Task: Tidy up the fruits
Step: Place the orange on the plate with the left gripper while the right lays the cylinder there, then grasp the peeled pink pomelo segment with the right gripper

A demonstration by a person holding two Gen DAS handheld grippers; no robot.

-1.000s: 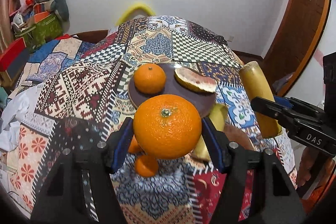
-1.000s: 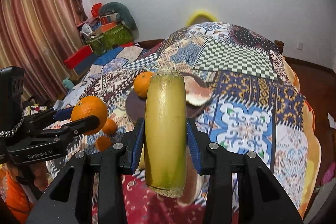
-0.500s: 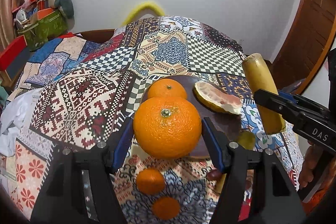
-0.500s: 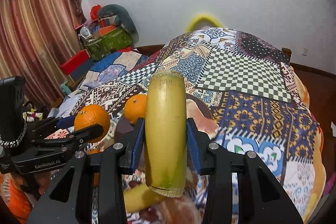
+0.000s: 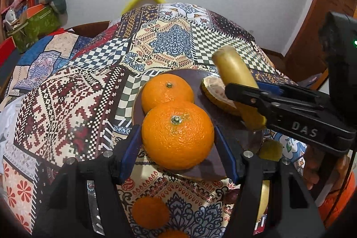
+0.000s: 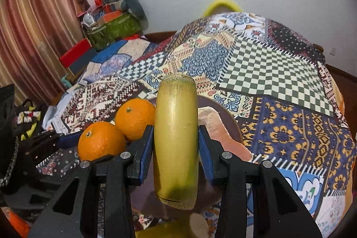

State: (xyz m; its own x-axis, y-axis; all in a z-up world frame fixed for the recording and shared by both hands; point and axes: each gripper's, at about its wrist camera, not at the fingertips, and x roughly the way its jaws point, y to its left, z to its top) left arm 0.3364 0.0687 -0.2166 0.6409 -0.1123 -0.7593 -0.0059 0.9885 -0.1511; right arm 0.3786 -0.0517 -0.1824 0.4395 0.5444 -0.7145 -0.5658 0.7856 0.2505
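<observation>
Oranges are what I count first: four in all from the left wrist view. One large orange (image 5: 177, 134) is pinched between the blue pads of the left gripper (image 5: 177, 137), held above the near edge of a dark round plate (image 5: 236, 135). A second orange (image 5: 167, 92) sits on that plate, at its left side. Two smaller oranges lie on the patchwork cloth (image 5: 73, 104) nearer than the plate, one (image 5: 150, 212) in full sight and another (image 5: 173, 234) cut off by the bottom of the view.

The right gripper (image 6: 176, 146) is clamped on a single yellow-green sugarcane piece (image 6: 176, 137), which stands lengthwise between its pads and hangs over the right part of the plate. Beneath it on the plate lies one pomelo wedge (image 5: 215, 93), pale flesh upward. A second cane-like yellow piece (image 5: 270, 150) rests on the cloth just beyond the plate's right rim, partly hidden.

Against the far wall sits a green bag (image 6: 113, 31) heaped with things.
</observation>
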